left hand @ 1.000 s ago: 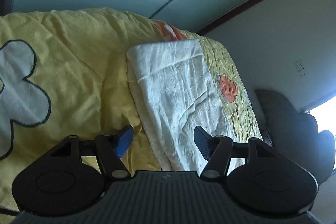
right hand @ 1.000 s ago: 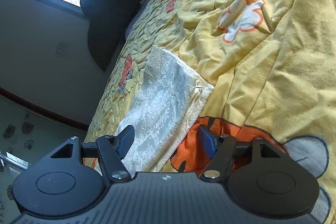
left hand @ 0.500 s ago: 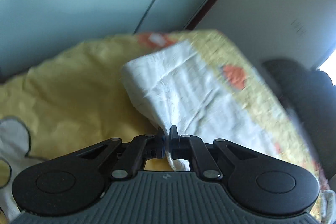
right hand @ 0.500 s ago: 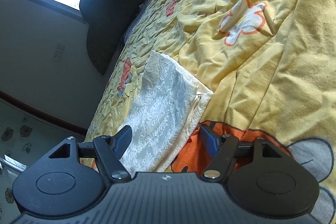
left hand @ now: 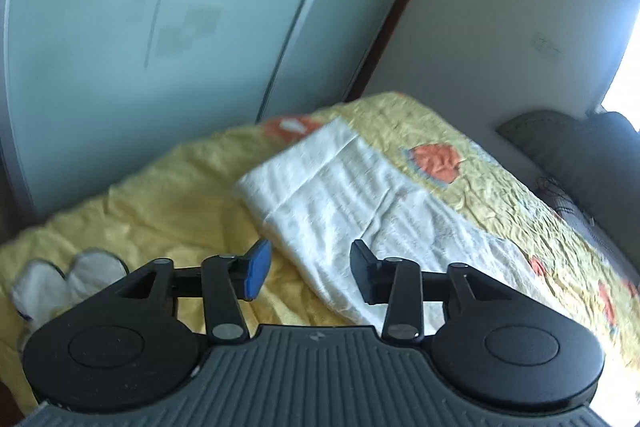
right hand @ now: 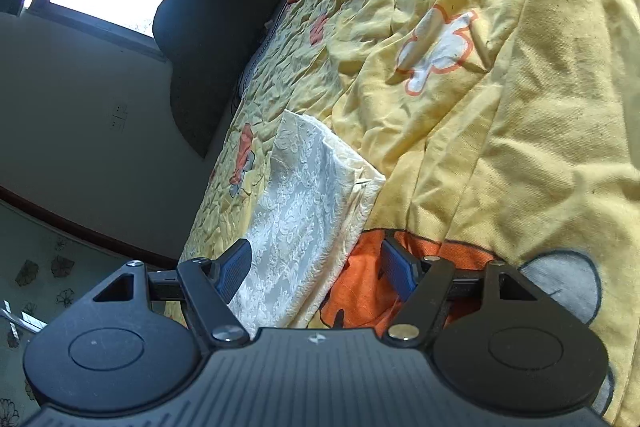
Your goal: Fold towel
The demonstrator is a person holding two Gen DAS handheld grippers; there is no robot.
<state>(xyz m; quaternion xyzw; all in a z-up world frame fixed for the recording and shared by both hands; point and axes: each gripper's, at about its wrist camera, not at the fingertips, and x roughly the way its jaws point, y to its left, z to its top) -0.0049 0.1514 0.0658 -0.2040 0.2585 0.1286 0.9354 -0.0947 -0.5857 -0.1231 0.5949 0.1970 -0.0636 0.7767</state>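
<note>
white cloth: the towel (left hand: 360,211) lies already folded into a long strip on the yellow bedspread (left hand: 160,211), near the bed's edge by the wall.
left gripper (left hand: 308,267): your fingers stand wide apart with nothing between them, hovering over the strip's near end.
right gripper (right hand: 316,267): spread just as wide and empty, over the strip's opposite end; the towel (right hand: 308,219) shows between the pads, partly over the orange patch (right hand: 360,287).
long axis: the strip runs straight away from each set of fingers, so you face each other along its length.
which hand is nearer: neither by much, as far as these views show; each has its own short end right below.
next move, by my judgement: pinch one short end and carry it along the axis to the other end.
</note>
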